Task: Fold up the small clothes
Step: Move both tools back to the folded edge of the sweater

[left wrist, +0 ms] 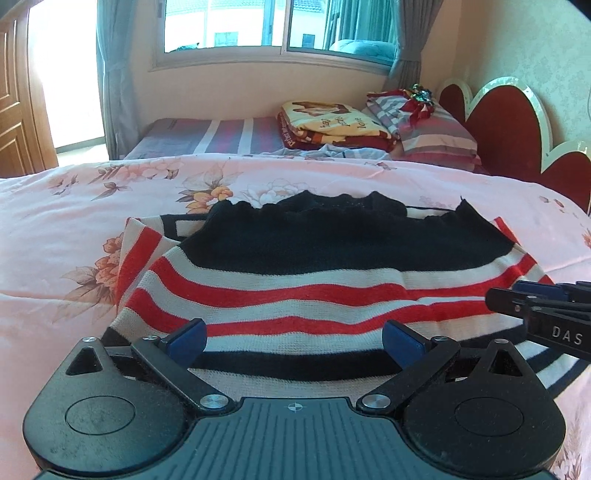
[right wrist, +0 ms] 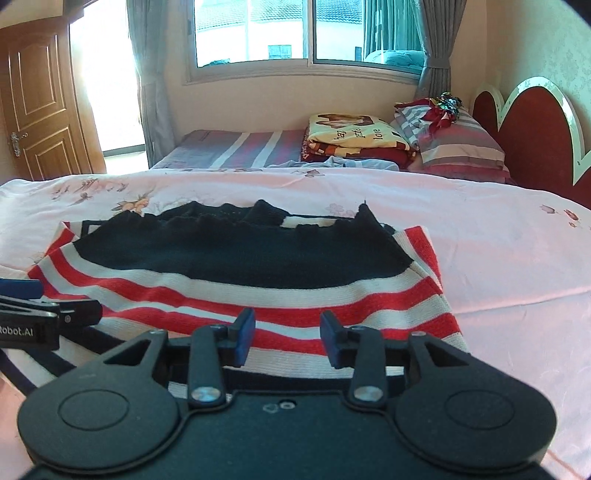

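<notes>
A red, white and black striped knit sweater (left wrist: 295,280) lies on the pink floral bedspread (left wrist: 92,206). At its near hem, left gripper (left wrist: 294,341) gapes wide, right gripper (right wrist: 287,338) narrower; bare bedspread flanks both side edges.

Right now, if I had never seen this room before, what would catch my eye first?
Probably the striped sweater, red, white and black, spread on the pink floral bedspread in the middle. Next come the two black grippers over its near edge, the left gripper wide open and the right gripper open less wide. Behind them, the bright window and red scalloped headboard stand out.
</notes>
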Available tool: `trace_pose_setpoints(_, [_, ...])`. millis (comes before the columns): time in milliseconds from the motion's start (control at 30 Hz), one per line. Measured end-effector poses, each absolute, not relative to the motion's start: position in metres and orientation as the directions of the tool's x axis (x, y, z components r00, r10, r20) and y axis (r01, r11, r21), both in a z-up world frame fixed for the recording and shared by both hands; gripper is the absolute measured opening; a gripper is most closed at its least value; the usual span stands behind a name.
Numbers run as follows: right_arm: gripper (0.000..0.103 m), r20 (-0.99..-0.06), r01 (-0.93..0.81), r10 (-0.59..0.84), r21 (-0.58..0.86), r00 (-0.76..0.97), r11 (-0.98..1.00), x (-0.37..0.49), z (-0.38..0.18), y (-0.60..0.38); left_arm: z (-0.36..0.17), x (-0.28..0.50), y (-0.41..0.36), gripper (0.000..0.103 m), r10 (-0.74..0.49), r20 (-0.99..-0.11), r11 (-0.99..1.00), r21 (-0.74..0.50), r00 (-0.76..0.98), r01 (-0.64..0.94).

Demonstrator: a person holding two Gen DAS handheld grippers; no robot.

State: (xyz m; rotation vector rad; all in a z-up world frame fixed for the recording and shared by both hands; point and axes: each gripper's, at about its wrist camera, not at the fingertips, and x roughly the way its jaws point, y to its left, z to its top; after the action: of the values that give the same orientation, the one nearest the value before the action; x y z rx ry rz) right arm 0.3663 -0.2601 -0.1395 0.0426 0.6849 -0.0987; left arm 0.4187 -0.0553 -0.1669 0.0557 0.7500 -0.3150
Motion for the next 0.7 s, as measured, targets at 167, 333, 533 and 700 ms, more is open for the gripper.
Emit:
trace_pose_setpoints(167, [0.038, -0.646, 0.053, -0.044, -0.005, 0.762, 0.999, 0.364, -0.144, -0.239, -0.18, 0.412, -0.06, 0.1, -0.235, -0.706, 0.949, -0.017, 0.668, 0.316])
trace_pose_setpoints(333, [0.042, -0.663, 0.04, -0.071, -0.062, 0.745, 0.997, 0.363, -0.168, -0.234, -0.195, 0.405, -0.06, 0.103, -0.223, -0.704, 0.946, 0.013, 0.675, 0.325])
trace_pose_setpoints(533, [0.042, -0.617, 0.075, -0.119, -0.098, 0.778, 0.992, 0.351, -0.178, -0.225, -0.197, 0.399, -0.063, 0.103, -0.207, -0.685, 0.952, 0.025, 0.698, 0.306])
trace_pose_setpoints(700, [0.042, -0.615, 0.097, -0.131, -0.089, 0.778, 0.991, 0.35, -0.178, -0.225, -0.196, 0.401, -0.063, 0.103, -0.21, -0.695, 0.949, 0.024, 0.687, 0.314])
